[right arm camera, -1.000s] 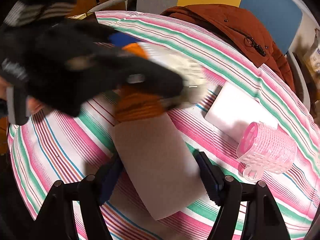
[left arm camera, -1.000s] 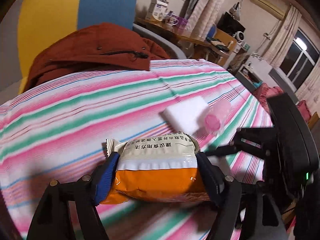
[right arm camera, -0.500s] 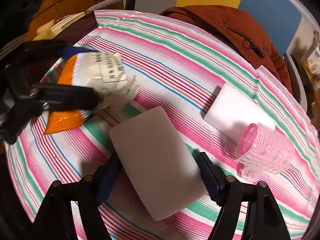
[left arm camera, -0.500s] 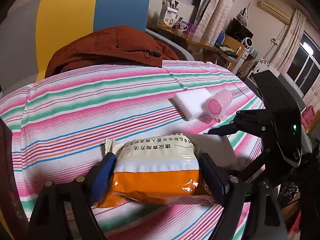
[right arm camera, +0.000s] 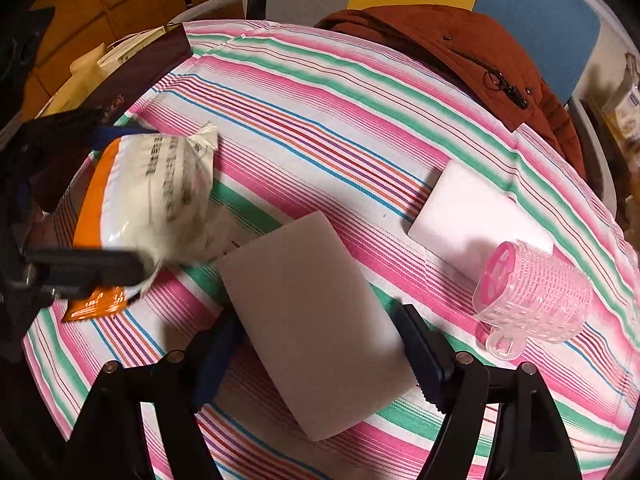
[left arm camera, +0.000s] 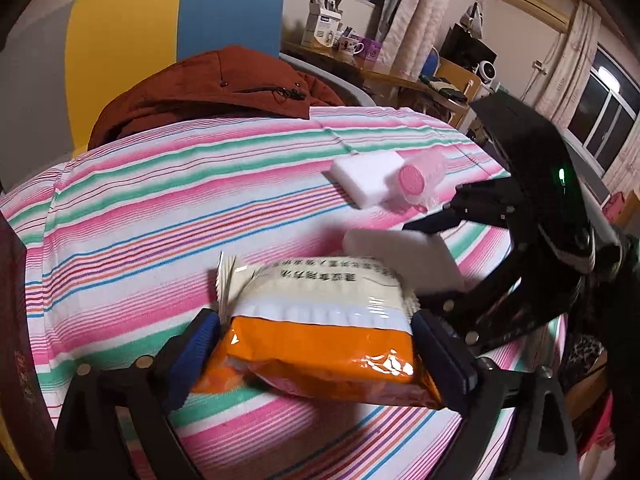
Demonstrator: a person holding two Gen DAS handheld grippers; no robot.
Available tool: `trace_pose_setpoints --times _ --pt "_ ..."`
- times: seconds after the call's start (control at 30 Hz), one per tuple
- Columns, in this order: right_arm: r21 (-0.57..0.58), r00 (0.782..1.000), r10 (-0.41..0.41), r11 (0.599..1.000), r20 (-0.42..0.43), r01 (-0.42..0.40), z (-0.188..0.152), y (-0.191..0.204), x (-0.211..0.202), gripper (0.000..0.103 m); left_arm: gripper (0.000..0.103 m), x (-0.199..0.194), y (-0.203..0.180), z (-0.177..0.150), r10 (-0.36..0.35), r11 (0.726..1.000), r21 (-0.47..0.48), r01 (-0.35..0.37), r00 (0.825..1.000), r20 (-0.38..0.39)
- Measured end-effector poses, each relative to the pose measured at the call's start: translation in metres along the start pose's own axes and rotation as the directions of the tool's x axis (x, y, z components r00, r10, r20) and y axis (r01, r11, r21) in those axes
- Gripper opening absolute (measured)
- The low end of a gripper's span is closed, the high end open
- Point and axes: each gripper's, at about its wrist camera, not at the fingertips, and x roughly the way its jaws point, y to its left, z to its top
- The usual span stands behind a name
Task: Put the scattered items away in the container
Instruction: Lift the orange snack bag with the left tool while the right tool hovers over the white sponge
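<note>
While none of the scattered things had yet reached a container, both grippers were at work on the nearest two. Closest in, the right gripper [right arm camera: 320, 344] pointed steeply down over a grey sponge block [right arm camera: 312, 308] lying flat on the striped cloth [right arm camera: 320, 120]. Its jaws stood apart on either side of the block's near end, and the pads did not appear to press it, so that pick was not yet made. Just to its left, the left gripper [left arm camera: 316, 340] had an orange and cream snack packet [left arm camera: 324, 300] between its jaws. They were opening wide, and the pads sat just beside the packet's sides rather than squeezing it. Whether the packet rested fully on the cloth I could not tell, but no container wall showed around it, so I judged it still outside.

Farther out on the right, a white sponge block [right arm camera: 472, 216] lay untouched, with a pink plastic mesh cup [right arm camera: 536, 300] on its side touching the block's near corner. At the far left edge of the cloth sat a dark maroon box [right arm camera: 148, 68], which I took to be the likely container, though its inside was hidden. A rust-coloured jacket [right arm camera: 460, 40] lay across the far edge.

By that reading the task was barely begun. Four items remained on the cloth, two of them between open jaws and two well apart from either gripper.
</note>
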Motion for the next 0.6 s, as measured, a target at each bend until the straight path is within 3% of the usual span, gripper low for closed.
trace_pose_setpoints --times 0.13,0.27,0.6 --pt "-0.005 1.0 -0.008 1.0 0.0 0.008 0.001 0.001 -0.001 0.077 0.098 0.0 -0.001 -0.001 -0.001 1.0 0.004 0.001 1.0 -0.002" --pt "0.006 1.0 0.0 1.0 -0.004 0.0 0.001 -0.001 -0.001 0.078 0.089 0.0 -0.002 -0.006 -0.016 1.0 -0.003 0.016 1.0 -0.005" --pt "0.015 0.999 -0.035 0.999 0.013 0.034 0.002 0.003 -0.006 0.075 0.08 -0.021 -0.012 -0.034 0.016 0.999 -0.053 -0.013 0.998 0.058"
